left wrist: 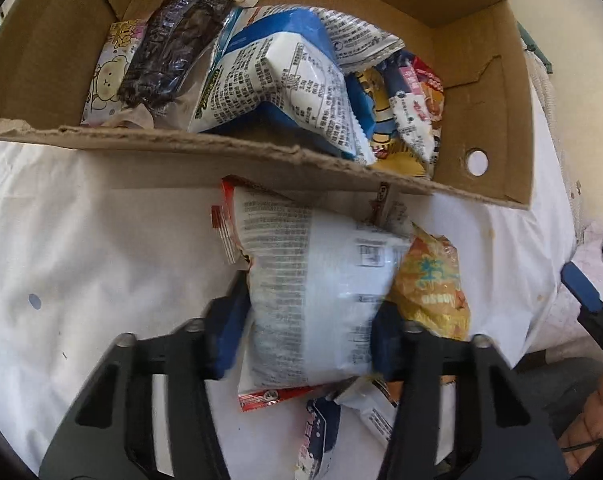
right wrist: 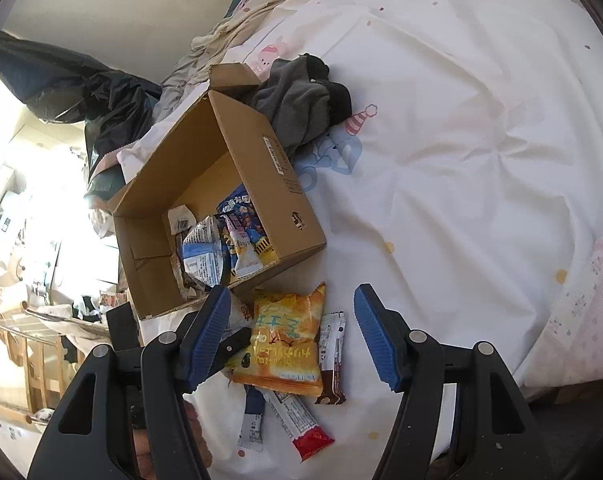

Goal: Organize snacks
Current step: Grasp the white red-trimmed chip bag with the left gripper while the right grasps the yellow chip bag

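An open cardboard box lies on the white bedsheet and holds several snack bags. My left gripper is shut on a white snack bag with red ends, held just before the box's near wall. A yellow snack bag lies beside it on the sheet. My right gripper is open and empty, hovering over the yellow bag. A brown wrapper, a red-tipped stick pack and a dark blue stick pack lie near it.
A grey and black garment lies behind the box. Black plastic bags and wooden furniture stand past the bed's left edge. A pink-patterned pillow lies at the right. White printed sheet spreads to the right.
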A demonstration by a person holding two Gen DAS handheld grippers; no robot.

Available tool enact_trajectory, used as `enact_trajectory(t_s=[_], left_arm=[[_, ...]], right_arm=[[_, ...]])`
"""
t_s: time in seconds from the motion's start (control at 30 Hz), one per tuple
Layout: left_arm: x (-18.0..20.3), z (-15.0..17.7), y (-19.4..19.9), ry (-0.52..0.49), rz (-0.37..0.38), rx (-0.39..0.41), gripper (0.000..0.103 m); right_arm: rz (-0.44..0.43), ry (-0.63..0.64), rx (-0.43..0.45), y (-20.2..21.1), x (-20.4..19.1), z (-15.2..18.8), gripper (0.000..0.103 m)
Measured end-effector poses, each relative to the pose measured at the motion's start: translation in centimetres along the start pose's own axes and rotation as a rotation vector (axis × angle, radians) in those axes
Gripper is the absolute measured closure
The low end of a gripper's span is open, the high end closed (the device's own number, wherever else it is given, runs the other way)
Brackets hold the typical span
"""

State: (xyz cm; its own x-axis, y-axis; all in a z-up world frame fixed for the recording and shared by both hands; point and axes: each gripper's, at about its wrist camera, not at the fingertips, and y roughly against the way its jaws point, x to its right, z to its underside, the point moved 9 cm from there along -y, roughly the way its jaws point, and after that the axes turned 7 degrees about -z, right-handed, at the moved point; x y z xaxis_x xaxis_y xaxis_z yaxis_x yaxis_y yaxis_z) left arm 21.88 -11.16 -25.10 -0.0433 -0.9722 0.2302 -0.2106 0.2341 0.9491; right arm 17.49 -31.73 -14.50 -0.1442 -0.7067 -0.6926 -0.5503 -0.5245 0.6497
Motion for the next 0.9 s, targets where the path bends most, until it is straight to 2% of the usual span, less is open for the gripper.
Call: enact_trajectory(t_s=[0.23,0.53,0.73,0.83,0.9], left_arm=[[-1.5,0.9,3.1,-0.008,-0.088,0.025,0.064],[-3.2,0.8,7.5,-0.014,-0.129,0.088,0.064],[-6.7,0.9,12.2,-0.02,-0.18,0.142,0.064],[-8.5,0.9,12.9,-0.009,-0.222,0.154,0.064],[-10.0,0.9,12.9,0.033,-0.241,0.154,0.064]], right_arm=[[-0.022,0.012,-0.006,-0.6,-0.9,0.0,0.035],[-0.055,0.024,-0.02,-1.2,-2.3,0.3,0.035],[-0.082,-0.008,-0.051,-2.0,-2.4,0.7,0.035],[-0.099,-0.035,-0.085,-3.0,-2.5,1.2,0.035],[-0.094,-0.041,-0.118,-3.9,-2.7,1.8,0.035]])
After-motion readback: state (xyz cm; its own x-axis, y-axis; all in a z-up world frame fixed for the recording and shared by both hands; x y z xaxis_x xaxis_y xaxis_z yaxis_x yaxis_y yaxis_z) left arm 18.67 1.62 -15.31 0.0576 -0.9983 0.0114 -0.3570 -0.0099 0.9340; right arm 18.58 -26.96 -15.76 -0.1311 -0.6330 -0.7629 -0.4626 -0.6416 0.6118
